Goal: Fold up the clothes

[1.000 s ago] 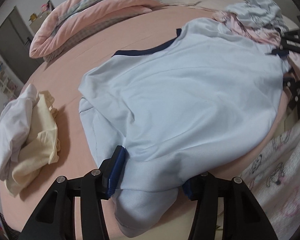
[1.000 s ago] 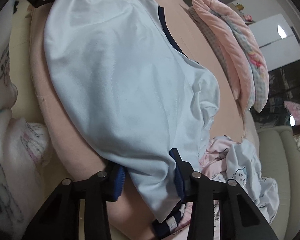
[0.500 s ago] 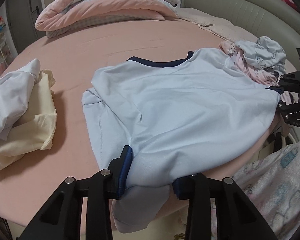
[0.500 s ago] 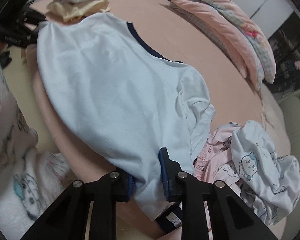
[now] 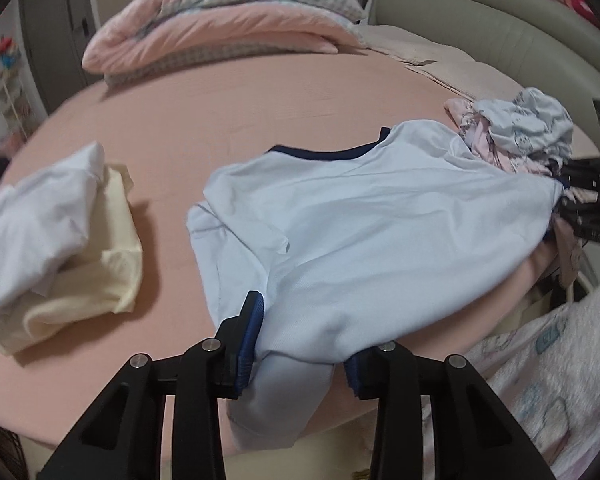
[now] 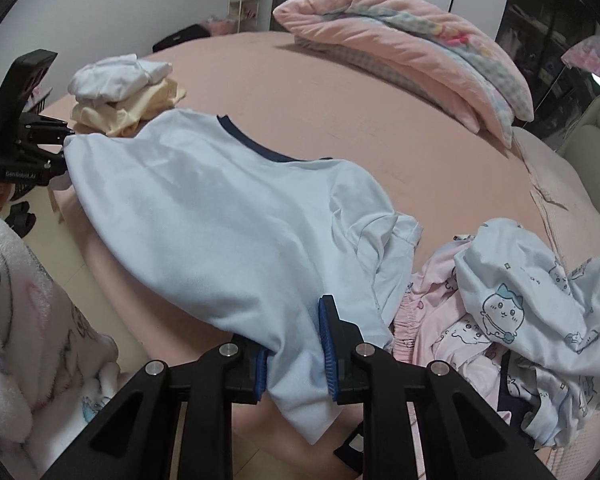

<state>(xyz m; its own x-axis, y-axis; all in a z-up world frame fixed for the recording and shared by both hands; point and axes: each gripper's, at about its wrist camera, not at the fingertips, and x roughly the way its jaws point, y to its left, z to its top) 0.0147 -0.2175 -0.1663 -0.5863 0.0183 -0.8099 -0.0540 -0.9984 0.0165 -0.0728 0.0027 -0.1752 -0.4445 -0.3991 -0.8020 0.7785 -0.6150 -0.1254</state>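
Note:
A light blue T-shirt (image 5: 372, 232) with a navy collar lies spread on the pink bed (image 5: 260, 112), its lower hem hanging over the near edge. My left gripper (image 5: 300, 332) is shut on one hem corner, and cloth covers its right pad. In the right wrist view the T-shirt (image 6: 220, 216) stretches from my right gripper (image 6: 294, 344), shut on the other hem corner, across to the left gripper (image 6: 40, 148) at the far left. The right gripper (image 5: 580, 200) shows at the left wrist view's right edge.
A stack of white and cream clothes (image 5: 52, 240) (image 6: 124, 92) sits beside the shirt. A heap of pink and cartoon-print garments (image 5: 516, 132) (image 6: 520, 300) lies on the other side. A folded pink quilt (image 5: 220, 32) lies at the bed's far edge. Fleece pyjamas (image 6: 12, 300) stand close by.
Both cameras have levelled out and the shirt now lies flatter and further onto the bed. Each gripper keeps hold of its hem corner.

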